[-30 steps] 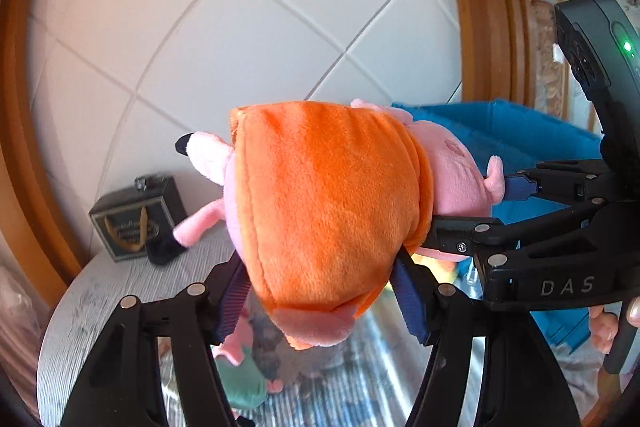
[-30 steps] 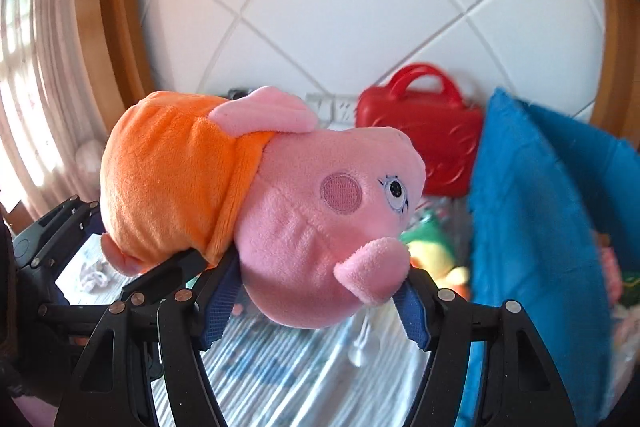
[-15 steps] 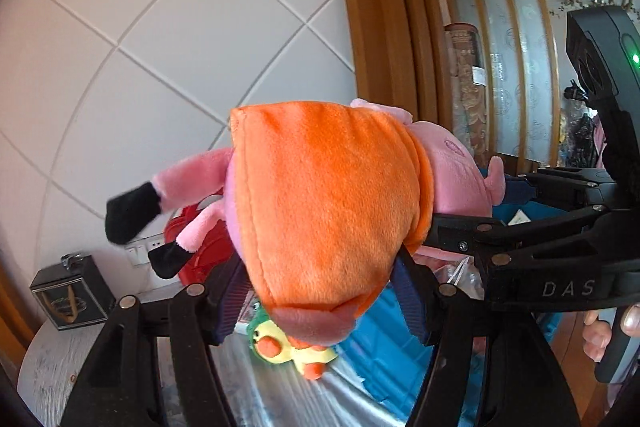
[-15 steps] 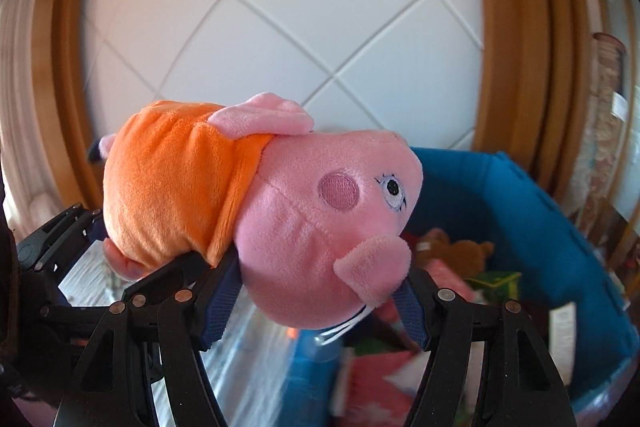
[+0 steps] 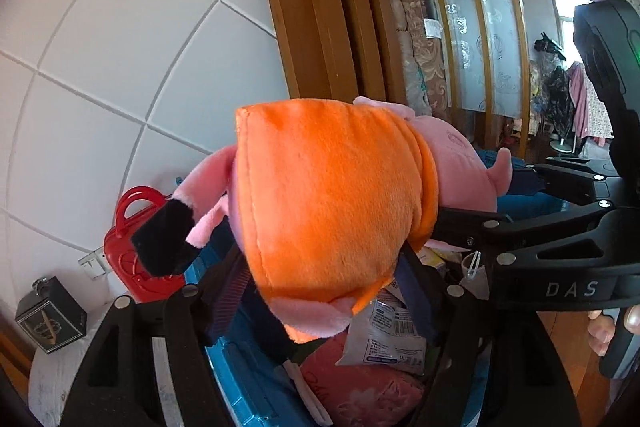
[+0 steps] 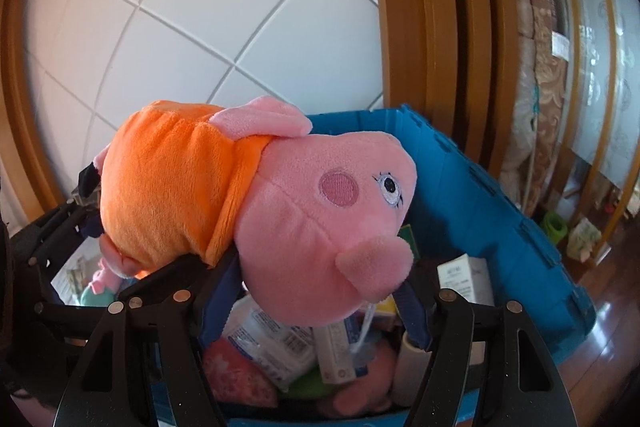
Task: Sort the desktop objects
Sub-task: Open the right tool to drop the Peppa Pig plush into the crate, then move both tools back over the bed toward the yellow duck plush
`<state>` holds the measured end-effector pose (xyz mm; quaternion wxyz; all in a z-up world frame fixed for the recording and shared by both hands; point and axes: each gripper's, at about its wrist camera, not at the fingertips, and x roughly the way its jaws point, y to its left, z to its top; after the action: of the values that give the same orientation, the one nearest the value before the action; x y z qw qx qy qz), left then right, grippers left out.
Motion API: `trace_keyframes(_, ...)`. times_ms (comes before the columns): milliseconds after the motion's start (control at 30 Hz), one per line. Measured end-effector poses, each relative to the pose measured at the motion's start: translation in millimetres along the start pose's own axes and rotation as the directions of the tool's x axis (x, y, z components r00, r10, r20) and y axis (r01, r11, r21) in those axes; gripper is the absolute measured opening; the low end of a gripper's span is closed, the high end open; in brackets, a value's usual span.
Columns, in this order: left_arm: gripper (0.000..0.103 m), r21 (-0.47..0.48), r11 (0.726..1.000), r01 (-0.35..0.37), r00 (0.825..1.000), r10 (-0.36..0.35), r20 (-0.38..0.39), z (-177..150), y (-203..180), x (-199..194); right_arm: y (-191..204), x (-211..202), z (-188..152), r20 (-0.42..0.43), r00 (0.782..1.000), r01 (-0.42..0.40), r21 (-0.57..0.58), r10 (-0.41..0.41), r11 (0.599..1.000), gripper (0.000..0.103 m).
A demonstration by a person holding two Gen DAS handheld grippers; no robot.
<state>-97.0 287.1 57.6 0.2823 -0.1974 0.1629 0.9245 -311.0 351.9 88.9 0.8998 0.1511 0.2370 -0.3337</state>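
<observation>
The plush pig (image 6: pixel 256 211) now hangs over the blue bin (image 6: pixel 480 195) (earlier, the table); the left gripper (image 5: pixel 320 291) is opening around its body, while the right gripper (image 6: pixel 312 303) clamps its head, both tilted downward.

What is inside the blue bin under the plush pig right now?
The blue bin holds a printed plastic packet, white boxes, a pink patterned item and a small plush. The plush pig and both grippers cover the middle; the bottom cannot be seen.
</observation>
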Motion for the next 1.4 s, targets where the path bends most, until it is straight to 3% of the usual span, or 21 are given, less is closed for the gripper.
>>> trace_keyframes(100,0.071,0.008,0.999,-0.043,0.999,0.043,-0.029,-3.7,-3.2,1.2,-5.2,-0.1,-1.8,-0.007,1.000,0.012,0.008,-0.012,1.000,0.071)
trace_keyframes(200,0.071,-0.016,0.998,-0.063,0.997,0.062,-0.054,-17.4,8.9,-6.1,-5.0,6.9,-3.4,-0.020,0.994,0.108,-0.011,-0.108,0.994,0.071)
trace_keyframes(367,0.071,-0.070,0.994,-0.087,0.994,0.082,-0.074,-24.7,18.1,-9.3,-9.5,16.1,-10.3,-0.037,0.979,0.199,-0.038,-0.200,0.979,0.072)
trace_keyframes(433,0.071,-0.083,0.992,-0.091,0.993,0.085,-0.076,-28.3,21.9,-11.5,-11.2,18.2,-15.7,-0.042,0.975,0.218,-0.044,-0.220,0.975,0.091)
trace_keyframes(500,0.072,-0.091,0.991,-0.093,0.993,0.086,-0.079,-28.0,22.6,-8.9,-10.3,18.1,-20.2,-0.041,0.973,0.224,-0.046,-0.226,0.973,0.098)
trace_keyframes(600,0.074,-0.107,0.990,-0.097,0.993,0.089,-0.076,-30.8,25.2,-11.2,-11.7,19.7,-21.2,-0.027,0.969,0.243,-0.061,-0.244,0.968,0.103)
trace_keyframes(867,0.077,-0.177,0.975,-0.136,0.991,0.131,-0.039,-46.7,50.7,-38.3,17.4,-5.7,-19.7,0.060,0.954,0.298,-0.069,-0.294,0.952,0.103)
trace_keyframes(1167,0.077,-0.370,0.899,-0.234,0.971,0.233,-0.049,-103.4,127.9,-74.8,78.3,-22.2,-16.5,0.163,0.974,0.175,-0.086,-0.159,0.981,0.103)
trace_keyframes(1400,0.077,-0.436,0.809,-0.395,0.919,0.355,-0.173,-166.0,199.9,-98.2,158.5,-12.4,-13.7,0.175,0.984,0.039,-0.170,-0.009,0.985,0.103)
